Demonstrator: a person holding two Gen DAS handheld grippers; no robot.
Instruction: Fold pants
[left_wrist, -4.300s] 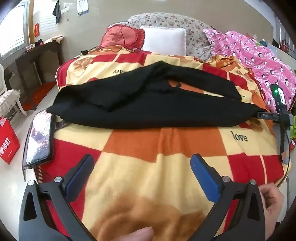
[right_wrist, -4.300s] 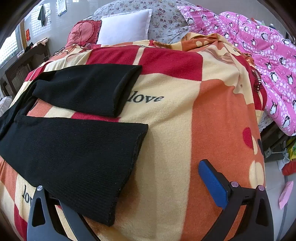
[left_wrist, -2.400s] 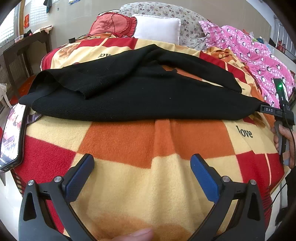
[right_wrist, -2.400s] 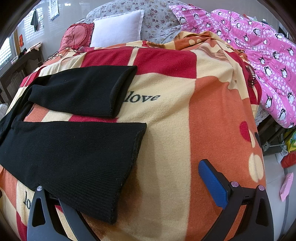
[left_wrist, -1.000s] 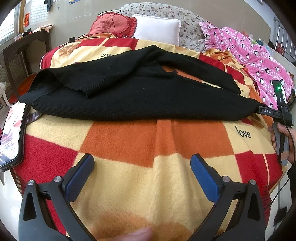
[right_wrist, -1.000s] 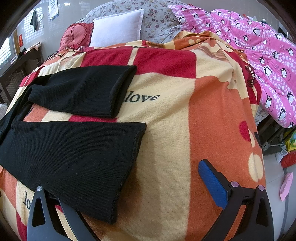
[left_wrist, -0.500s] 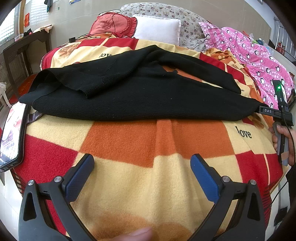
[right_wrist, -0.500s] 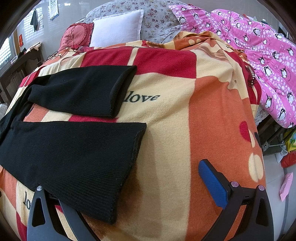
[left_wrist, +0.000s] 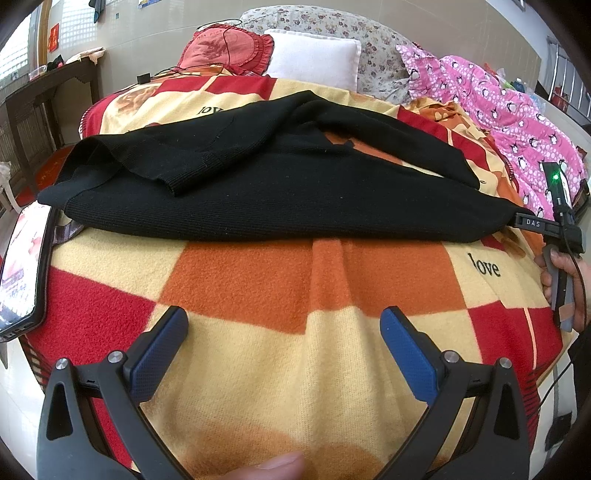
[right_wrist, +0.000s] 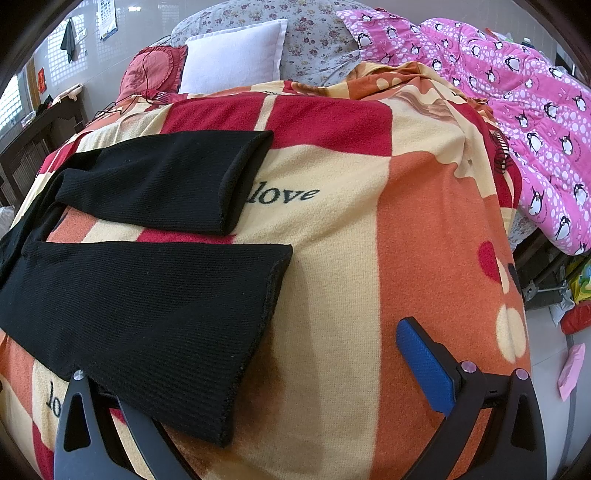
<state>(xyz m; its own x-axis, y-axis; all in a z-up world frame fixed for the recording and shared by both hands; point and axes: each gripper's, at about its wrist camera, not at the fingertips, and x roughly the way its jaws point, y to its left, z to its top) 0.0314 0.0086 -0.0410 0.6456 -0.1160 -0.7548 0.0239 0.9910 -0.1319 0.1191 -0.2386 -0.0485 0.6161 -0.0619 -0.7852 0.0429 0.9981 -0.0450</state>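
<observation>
Black knit pants (left_wrist: 280, 192) lie spread across a red, orange and yellow checked blanket (left_wrist: 314, 280) on a bed, waist at the left, legs running right. My left gripper (left_wrist: 282, 339) is open and empty, hovering over the blanket short of the pants' near edge. In the right wrist view the two leg ends lie apart: the near leg (right_wrist: 147, 317) and the far leg (right_wrist: 166, 181). My right gripper (right_wrist: 288, 373) is open; its left finger is hidden under the near leg's hem corner, its right finger (right_wrist: 424, 365) over bare blanket. The right gripper also shows in the left wrist view (left_wrist: 554, 225).
A phone (left_wrist: 22, 273) lies at the bed's left edge. A white pillow (left_wrist: 314, 61) and red cushion (left_wrist: 225, 48) sit at the head. A pink penguin quilt (right_wrist: 517, 96) lies on the right. A dark wooden desk (left_wrist: 48, 96) stands at the left.
Over the last second nothing has visibly moved. Since 4.3 s ago my left gripper has come nearer to the pants.
</observation>
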